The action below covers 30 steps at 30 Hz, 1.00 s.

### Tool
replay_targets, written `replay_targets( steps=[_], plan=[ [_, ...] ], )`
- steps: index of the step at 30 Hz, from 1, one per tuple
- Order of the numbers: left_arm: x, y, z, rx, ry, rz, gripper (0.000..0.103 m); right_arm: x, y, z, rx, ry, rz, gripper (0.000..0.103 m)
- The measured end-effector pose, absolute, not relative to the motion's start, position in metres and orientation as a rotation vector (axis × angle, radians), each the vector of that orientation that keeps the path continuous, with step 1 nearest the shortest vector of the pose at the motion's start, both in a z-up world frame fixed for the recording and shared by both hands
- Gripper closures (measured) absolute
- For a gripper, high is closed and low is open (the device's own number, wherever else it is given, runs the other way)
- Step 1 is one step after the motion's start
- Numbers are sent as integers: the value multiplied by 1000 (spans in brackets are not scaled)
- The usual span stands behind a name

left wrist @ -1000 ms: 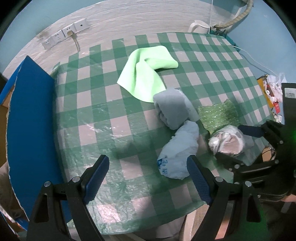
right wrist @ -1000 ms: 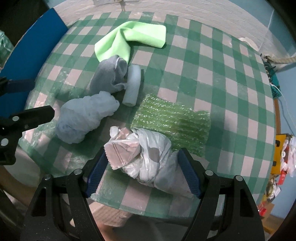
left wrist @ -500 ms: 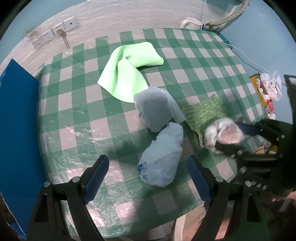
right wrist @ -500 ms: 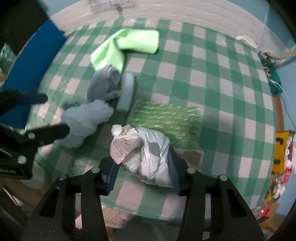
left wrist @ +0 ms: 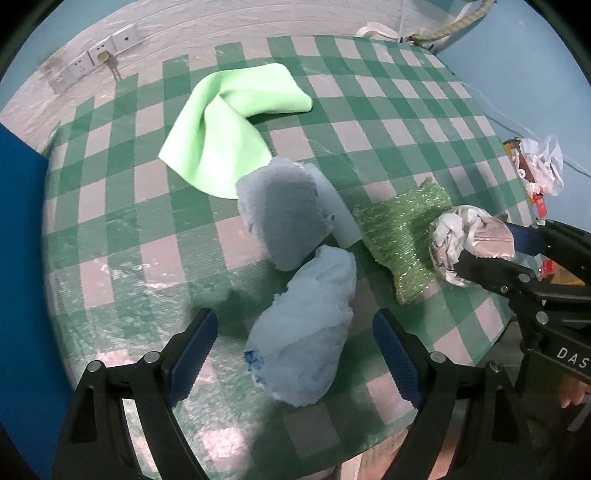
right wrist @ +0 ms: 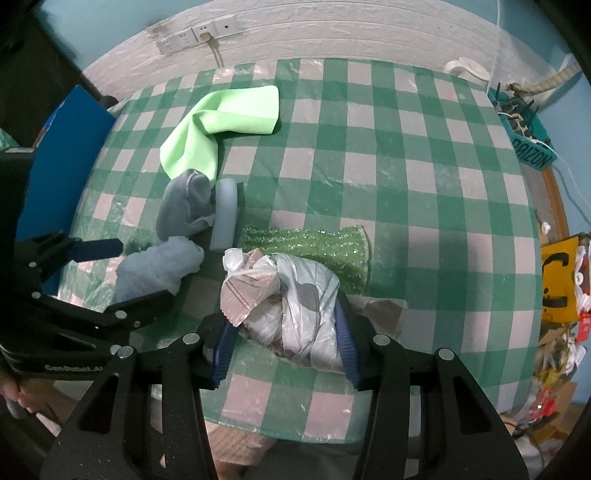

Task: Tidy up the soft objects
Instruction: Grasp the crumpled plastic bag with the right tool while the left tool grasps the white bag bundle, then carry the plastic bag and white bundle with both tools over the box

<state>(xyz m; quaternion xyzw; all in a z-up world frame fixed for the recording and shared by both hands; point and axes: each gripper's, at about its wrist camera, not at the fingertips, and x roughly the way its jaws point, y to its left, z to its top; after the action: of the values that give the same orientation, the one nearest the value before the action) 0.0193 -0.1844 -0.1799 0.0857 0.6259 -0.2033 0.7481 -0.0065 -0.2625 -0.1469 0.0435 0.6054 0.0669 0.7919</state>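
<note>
My right gripper (right wrist: 282,334) is shut on a crumpled grey-and-white plastic bag (right wrist: 284,299) and holds it just above the table's near edge; the bag also shows in the left wrist view (left wrist: 469,243). My left gripper (left wrist: 295,350) is open, with a pale blue crumpled bag (left wrist: 306,332) between its fingers, not touched. Behind it lie a grey-blue fuzzy cloth (left wrist: 284,214), a pale foam roll (left wrist: 340,210), a green bubble-wrap piece (left wrist: 399,232) and a light green cloth (left wrist: 229,133).
A round table with a green-and-white check cover (right wrist: 406,155) holds everything. A blue board (left wrist: 18,240) stands at its left. Wall sockets (right wrist: 195,35) are behind. A teal basket (right wrist: 524,129) and clutter (right wrist: 557,280) are at the right.
My right gripper has closed on the grey-and-white bag and lifted it a little. My left gripper has moved forward over the pale blue bag, still open.
</note>
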Motion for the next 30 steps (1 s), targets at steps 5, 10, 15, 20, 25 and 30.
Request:
replay_targets(
  steps=[5,10,15,20,25,30],
  plan=[
    [18,-193,-187,212,1381,-467,49,-5,-264,-146,108,1294,142,55],
    [17,-195,-193,216,1385,-476,53,-4,-263,-143,116,1285,147,55],
    [12,-190,-184,223,1362,-487,56,-1,-257,-135,110,1266,160,55],
    [7,-182,-166,236,1314,-465,56,0,-252,-125,107,1240,168,55],
    [8,-169,-147,230,1270,-426,56,-2,-245,-109,91,1203,177,55],
    [8,-163,-131,231,1232,-399,56,-3,-237,-97,90,1174,192,55]
  ],
)
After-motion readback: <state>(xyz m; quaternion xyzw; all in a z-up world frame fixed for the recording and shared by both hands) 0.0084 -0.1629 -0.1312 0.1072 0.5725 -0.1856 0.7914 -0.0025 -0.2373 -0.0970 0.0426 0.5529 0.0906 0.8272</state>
